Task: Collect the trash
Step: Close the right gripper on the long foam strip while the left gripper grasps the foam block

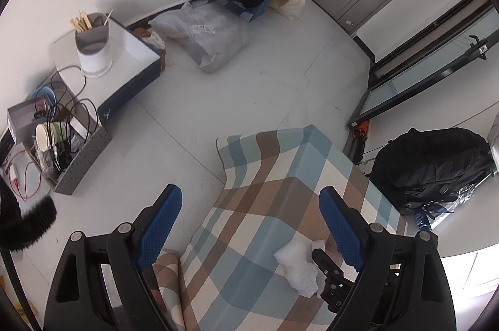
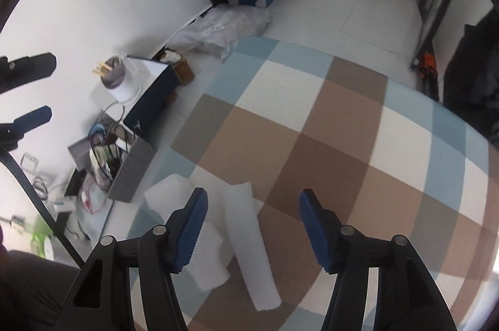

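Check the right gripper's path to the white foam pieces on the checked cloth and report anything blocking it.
Nothing visible blocks it. The right gripper is open just above the white foam pieces, which lie bare on the checked cloth: one strip sits in the gap between the fingers, the other partly under the left one. No pad presses on them yet.

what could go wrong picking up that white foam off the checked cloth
1. The right gripper is open above the white foam pieces, which lie loose on the checked cloth; closing low could pinch cloth along with foam.
2. Several overlapping pieces sit there, so one grab may take only one and nudge the rest toward the table edge.
3. In the left wrist view, the left gripper is open close by, so the two could bump.
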{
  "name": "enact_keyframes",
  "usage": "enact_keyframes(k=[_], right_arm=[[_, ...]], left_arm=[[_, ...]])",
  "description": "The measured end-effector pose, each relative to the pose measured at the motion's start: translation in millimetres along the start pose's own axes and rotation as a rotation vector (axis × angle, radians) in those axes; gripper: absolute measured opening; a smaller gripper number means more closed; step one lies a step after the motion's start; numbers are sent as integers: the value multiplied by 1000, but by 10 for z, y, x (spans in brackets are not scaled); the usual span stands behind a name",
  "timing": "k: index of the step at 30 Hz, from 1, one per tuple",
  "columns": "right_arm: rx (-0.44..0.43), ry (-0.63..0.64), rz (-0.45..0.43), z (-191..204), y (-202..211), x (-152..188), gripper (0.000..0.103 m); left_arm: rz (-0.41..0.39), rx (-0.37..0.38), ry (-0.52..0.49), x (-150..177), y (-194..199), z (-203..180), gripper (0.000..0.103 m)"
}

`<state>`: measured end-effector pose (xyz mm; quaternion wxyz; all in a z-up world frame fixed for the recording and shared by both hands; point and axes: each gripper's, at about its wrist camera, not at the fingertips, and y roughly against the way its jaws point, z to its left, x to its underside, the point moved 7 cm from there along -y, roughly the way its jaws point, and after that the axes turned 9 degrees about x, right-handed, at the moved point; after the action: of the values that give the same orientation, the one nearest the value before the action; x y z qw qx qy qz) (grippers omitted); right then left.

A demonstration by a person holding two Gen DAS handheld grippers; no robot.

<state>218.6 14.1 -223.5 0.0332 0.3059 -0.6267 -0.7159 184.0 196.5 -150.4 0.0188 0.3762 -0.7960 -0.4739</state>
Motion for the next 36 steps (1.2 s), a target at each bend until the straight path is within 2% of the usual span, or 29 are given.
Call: enact_keyframes(k=[7,9,10,14,17,22,30,36], right_arm=[[-3,25,3,15,-42,30,38],[-20,54,5,51,-44,19,28],[-32,74,9,81,-45,22,19],[-23,139,-12,131,34,51,12],[-32,116,-15,40,86,85,9],[-76,-1,-61,-293,318,190,9],[-126,-139,-144,-717,757,534,9],[-115,-155,-202,-851,989,751,9]], left_arm=[[2,-13,21,-12,2,25,88],[12,-19,11,2,-21,14,88],[18,-23,4,10,-34,8,88],[28,-23,-14,34,-49,-9,88],[53,-28,-41,66,-92,-37,88],[110,-41,-103,180,-171,-125,88],[271,-8,-163,553,-528,-354,87],[346,-110,-263,774,-833,-482,87]])
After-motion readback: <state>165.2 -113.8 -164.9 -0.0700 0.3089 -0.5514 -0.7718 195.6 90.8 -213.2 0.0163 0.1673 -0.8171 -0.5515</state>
